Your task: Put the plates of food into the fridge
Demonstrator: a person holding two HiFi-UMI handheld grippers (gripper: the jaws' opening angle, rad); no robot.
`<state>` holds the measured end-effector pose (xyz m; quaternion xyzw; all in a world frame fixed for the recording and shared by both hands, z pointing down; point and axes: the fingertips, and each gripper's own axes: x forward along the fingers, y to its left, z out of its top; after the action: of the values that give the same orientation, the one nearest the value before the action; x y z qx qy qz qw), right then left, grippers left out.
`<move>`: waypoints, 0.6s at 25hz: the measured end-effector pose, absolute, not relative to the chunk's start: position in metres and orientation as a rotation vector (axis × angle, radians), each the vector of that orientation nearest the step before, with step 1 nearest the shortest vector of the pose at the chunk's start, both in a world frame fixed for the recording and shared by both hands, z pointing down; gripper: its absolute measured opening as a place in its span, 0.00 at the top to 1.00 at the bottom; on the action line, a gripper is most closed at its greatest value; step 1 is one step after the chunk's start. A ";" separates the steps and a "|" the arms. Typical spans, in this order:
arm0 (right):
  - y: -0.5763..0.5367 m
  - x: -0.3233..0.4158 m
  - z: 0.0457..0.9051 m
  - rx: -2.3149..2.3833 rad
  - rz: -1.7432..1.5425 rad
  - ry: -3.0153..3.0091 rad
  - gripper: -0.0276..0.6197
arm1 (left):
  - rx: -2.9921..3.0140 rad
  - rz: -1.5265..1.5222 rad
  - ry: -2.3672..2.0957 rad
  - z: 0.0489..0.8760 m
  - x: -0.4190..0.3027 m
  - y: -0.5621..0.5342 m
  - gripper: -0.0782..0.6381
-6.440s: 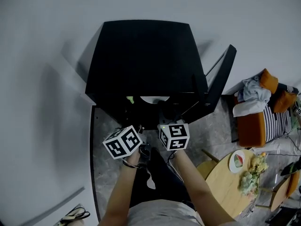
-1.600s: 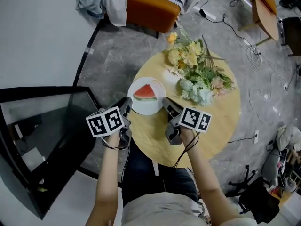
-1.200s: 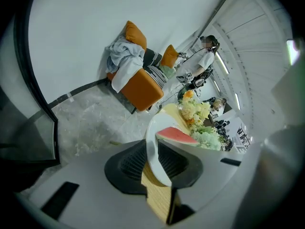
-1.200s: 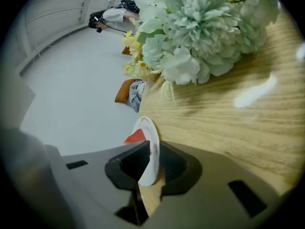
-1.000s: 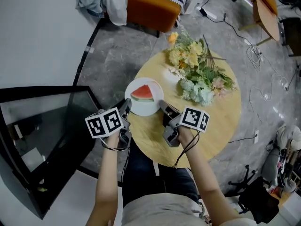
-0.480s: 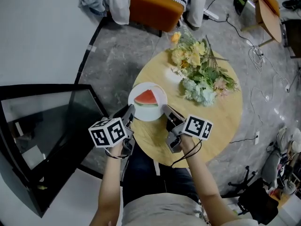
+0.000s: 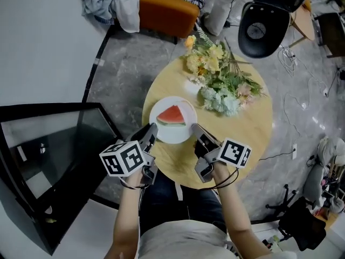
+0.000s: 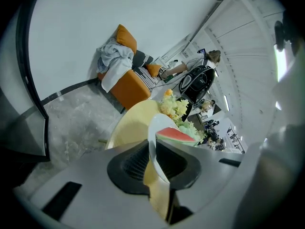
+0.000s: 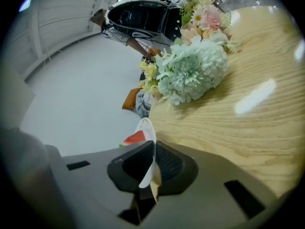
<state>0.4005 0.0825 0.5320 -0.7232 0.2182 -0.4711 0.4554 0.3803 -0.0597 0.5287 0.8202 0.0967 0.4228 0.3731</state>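
Note:
A white plate (image 7: 173, 129) with a slice of watermelon (image 7: 172, 115) hangs just above the near edge of the round wooden table (image 7: 237, 125). My left gripper (image 7: 150, 133) is shut on the plate's left rim and my right gripper (image 7: 198, 132) on its right rim. In the left gripper view the plate's rim (image 8: 153, 149) stands edge-on between the dark pads, with the watermelon (image 8: 174, 135) beyond. The right gripper view shows the plate's rim (image 9: 148, 160) pinched the same way, the watermelon (image 9: 135, 138) behind it. The black fridge (image 7: 38, 198) stands open at the lower left.
A bunch of flowers (image 7: 218, 82) lies on the table behind the plate. The fridge's glass door (image 7: 92, 129) stands open near my left gripper. An orange seat with clothes (image 7: 156, 7) and a black office chair (image 7: 267, 18) stand on the floor beyond the table.
Both grippers have risen with the plate held between them, so it is lifted off the table. The black office chair has come into view at the top right.

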 end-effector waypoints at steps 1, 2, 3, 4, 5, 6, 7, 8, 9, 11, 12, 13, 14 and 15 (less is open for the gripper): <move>0.086 0.399 0.528 -1.790 -1.149 0.536 0.91 | 2.095 1.080 0.260 0.526 0.380 -0.056 0.82; 0.089 0.398 0.524 -1.798 -1.136 0.534 0.91 | 2.092 1.075 0.272 0.523 0.379 -0.053 0.82; 0.093 0.397 0.521 -1.806 -1.124 0.531 0.91 | 2.090 1.071 0.282 0.521 0.378 -0.050 0.82; 0.096 0.396 0.518 -1.811 -1.113 0.527 0.91 | 2.089 1.069 0.292 0.519 0.377 -0.047 0.82; 0.099 0.393 0.516 -1.813 -1.103 0.523 0.91 | 2.089 1.066 0.300 0.516 0.375 -0.044 0.82; 0.102 0.391 0.514 -1.813 -1.094 0.521 0.91 | 2.090 1.063 0.306 0.514 0.374 -0.041 0.82; 0.105 0.389 0.511 -1.810 -1.085 0.520 0.91 | 2.092 1.057 0.311 0.512 0.372 -0.038 0.82; 0.107 0.388 0.510 -1.807 -1.077 0.522 0.92 | 2.096 1.050 0.312 0.510 0.371 -0.036 0.82; 0.108 0.386 0.508 -1.805 -1.071 0.528 0.92 | 2.102 1.043 0.310 0.508 0.369 -0.035 0.82; 0.111 0.381 0.505 -1.804 -1.070 0.547 0.92 | 2.115 1.028 0.299 0.504 0.363 -0.032 0.82; 0.113 0.377 0.503 -1.802 -1.073 0.559 0.92 | 2.119 1.018 0.289 0.502 0.358 -0.030 0.82; 0.114 0.373 0.501 -1.798 -1.076 0.574 0.92 | 2.119 1.005 0.276 0.500 0.352 -0.029 0.82; 0.115 0.369 0.498 -1.795 -1.081 0.593 0.92 | 2.119 0.989 0.258 0.497 0.345 -0.027 0.82; 0.116 0.365 0.496 -1.793 -1.089 0.616 0.92 | 2.119 0.970 0.235 0.495 0.338 -0.026 0.82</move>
<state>0.3653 0.1158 0.4959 -0.7284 0.2502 -0.4423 0.4596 0.3381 -0.0262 0.4951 0.8333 0.0923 0.3817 0.3892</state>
